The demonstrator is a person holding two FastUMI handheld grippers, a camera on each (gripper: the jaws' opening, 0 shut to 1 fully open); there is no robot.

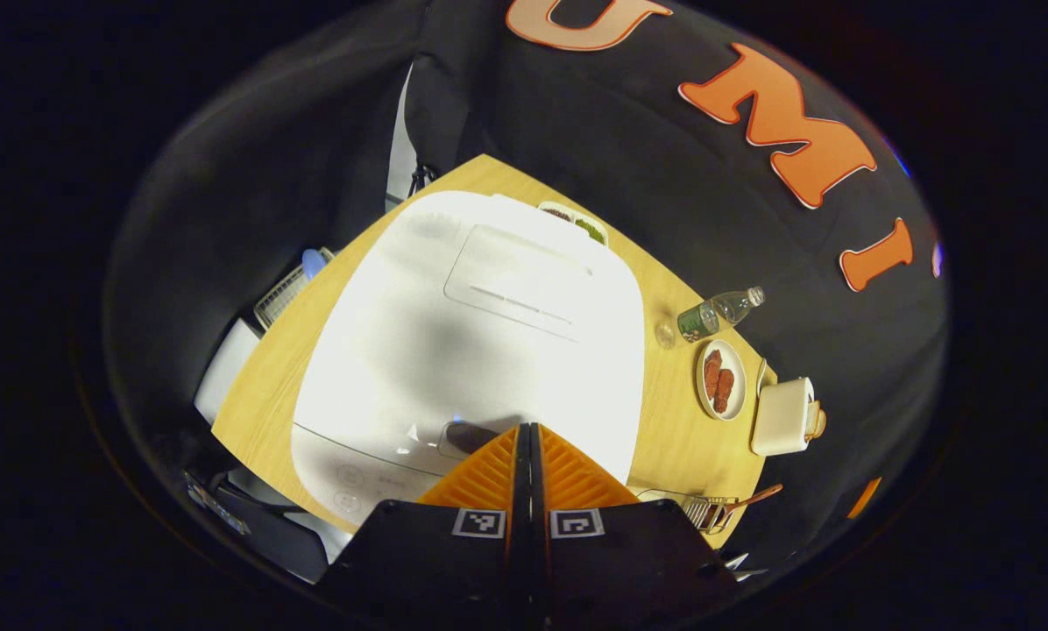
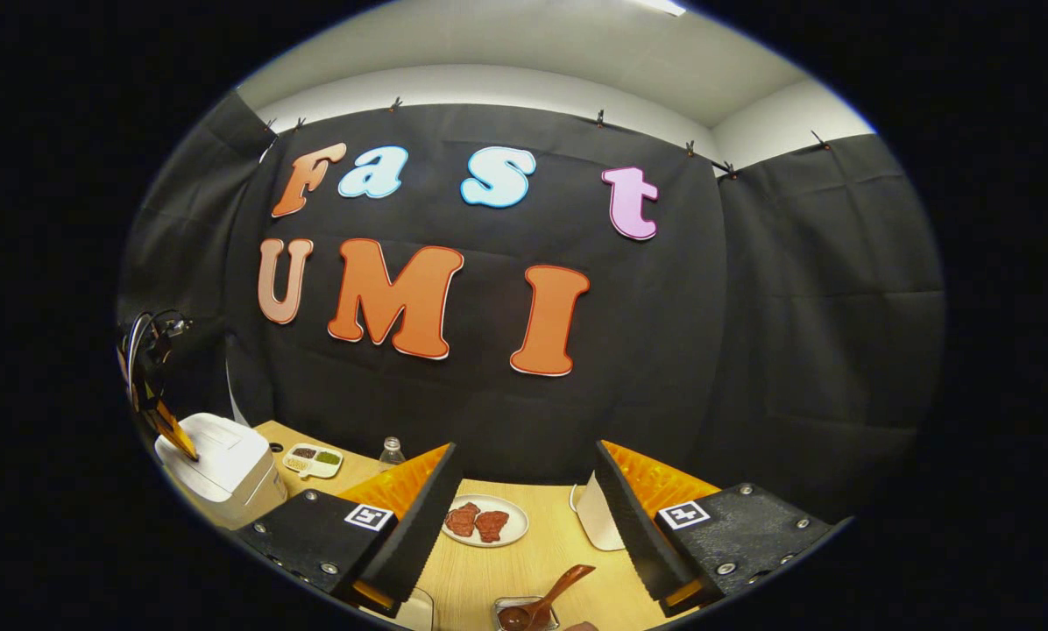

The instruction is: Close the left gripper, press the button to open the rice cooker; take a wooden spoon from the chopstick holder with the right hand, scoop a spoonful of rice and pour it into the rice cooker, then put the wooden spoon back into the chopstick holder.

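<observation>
Two ridged fingers of the left gripper (image 1: 530, 429) were pressed flat together, clenched on nothing, their tips right at the button (image 1: 459, 437) on the front edge of the cooker (image 1: 471, 342), whose lid lay closed. Each finger mount bore a small square black-and-white marker; faint grey icons on the cooker's front panel were too small to read. The cooker was a smooth, glossy white, rounded box with a rectangular recessed panel in its lid, standing on a pale wood-grain table (image 1: 664, 421). Beyond it in the left gripper view lay a divided dish (image 1: 575, 223), a clear plastic bottle (image 1: 718, 314) with a green label I could not read, an oval plate (image 1: 722, 379) with two reddish-brown pieces, a white boxy container (image 1: 782, 417), and a wire holder (image 1: 704, 510) at the table's edge with the wooden spoon (image 1: 750, 499) sticking out of it. The right gripper (image 2: 524, 517) was released, its fingers set wide apart above the table, holding nothing. Between them in the right gripper view sat the plate (image 2: 487, 521), and nearer the camera the spoon (image 2: 548, 598) rested bowl-down in the holder (image 2: 524, 616). Far to the left the cooker (image 2: 223, 470) stood with the left gripper (image 2: 173, 429) at its top. Black cloth, clipped along its upper edge, walled the booth beneath a pale ceiling.
</observation>
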